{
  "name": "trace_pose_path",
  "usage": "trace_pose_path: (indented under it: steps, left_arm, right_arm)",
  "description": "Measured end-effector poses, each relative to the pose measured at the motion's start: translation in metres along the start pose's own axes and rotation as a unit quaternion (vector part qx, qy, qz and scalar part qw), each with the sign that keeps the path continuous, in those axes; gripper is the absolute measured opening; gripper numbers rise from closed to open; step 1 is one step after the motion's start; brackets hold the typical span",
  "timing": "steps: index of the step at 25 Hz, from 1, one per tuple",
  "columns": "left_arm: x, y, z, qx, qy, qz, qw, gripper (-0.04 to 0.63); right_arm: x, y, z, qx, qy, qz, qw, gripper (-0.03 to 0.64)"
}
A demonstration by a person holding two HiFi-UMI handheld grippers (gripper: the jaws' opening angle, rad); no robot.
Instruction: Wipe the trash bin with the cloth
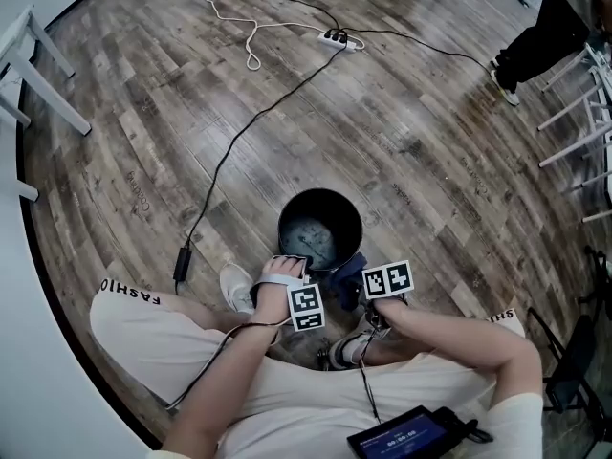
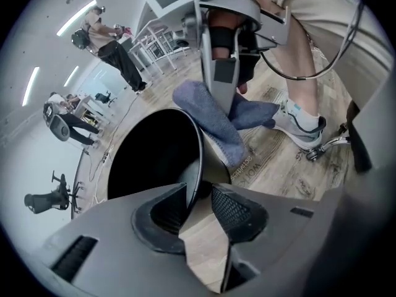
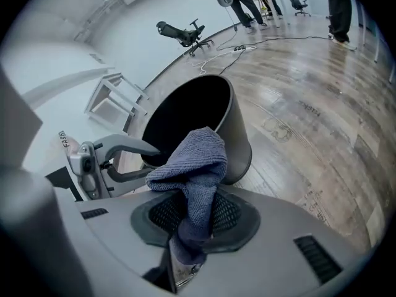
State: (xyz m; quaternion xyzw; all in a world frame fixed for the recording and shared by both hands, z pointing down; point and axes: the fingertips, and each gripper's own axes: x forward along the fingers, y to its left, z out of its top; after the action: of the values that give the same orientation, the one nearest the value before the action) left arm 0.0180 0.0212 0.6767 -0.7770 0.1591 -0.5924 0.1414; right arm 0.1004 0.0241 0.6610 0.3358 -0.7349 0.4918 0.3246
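Note:
The black round trash bin stands on the wooden floor just ahead of my knees. My left gripper sits at its near rim. In the left gripper view the jaws straddle the bin's thin rim, with floor showing between the rim and the right pad, so the gripper is open. My right gripper is shut on a crumpled blue cloth, held up beside the bin's outer wall. From the head view the cloth hangs at the bin's near right side.
A black cable runs across the floor to a power strip. White table legs stand at the left, white stool legs at the right. A person stands far right. My shoe and a screen device lie close.

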Motion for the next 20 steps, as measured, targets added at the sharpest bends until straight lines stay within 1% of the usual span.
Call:
trace_pose_path:
  steps: [3, 6, 10, 13, 17, 20]
  left_arm:
    - [-0.001, -0.006, 0.008, 0.020, -0.011, 0.000, 0.9997, 0.124]
    - [-0.002, -0.009, 0.013, 0.028, -0.023, -0.007, 0.9993, 0.112]
    - [-0.003, -0.009, 0.020, 0.029, -0.031, -0.017, 0.9990, 0.100]
    - [-0.003, -0.008, 0.023, 0.027, -0.034, -0.021, 0.9988, 0.092]
    - [-0.003, -0.008, 0.026, 0.024, -0.038, -0.019, 0.9988, 0.087]
    - [-0.003, -0.007, 0.030, 0.021, -0.043, -0.013, 0.9987, 0.087]
  right_arm:
    - [0.006, -0.005, 0.004, -0.008, -0.003, -0.003, 1.000, 0.084]
    - [0.012, -0.016, 0.003, -0.007, 0.002, -0.010, 1.000, 0.084]
    - [0.026, -0.040, 0.004, -0.010, 0.005, -0.017, 1.000, 0.084]
    - [0.044, -0.061, 0.004, -0.014, 0.001, -0.013, 1.000, 0.084]
    - [0.071, -0.087, 0.003, -0.036, 0.001, -0.003, 0.999, 0.084]
    - [0.092, -0.107, -0.001, -0.038, 0.005, -0.004, 0.999, 0.083]
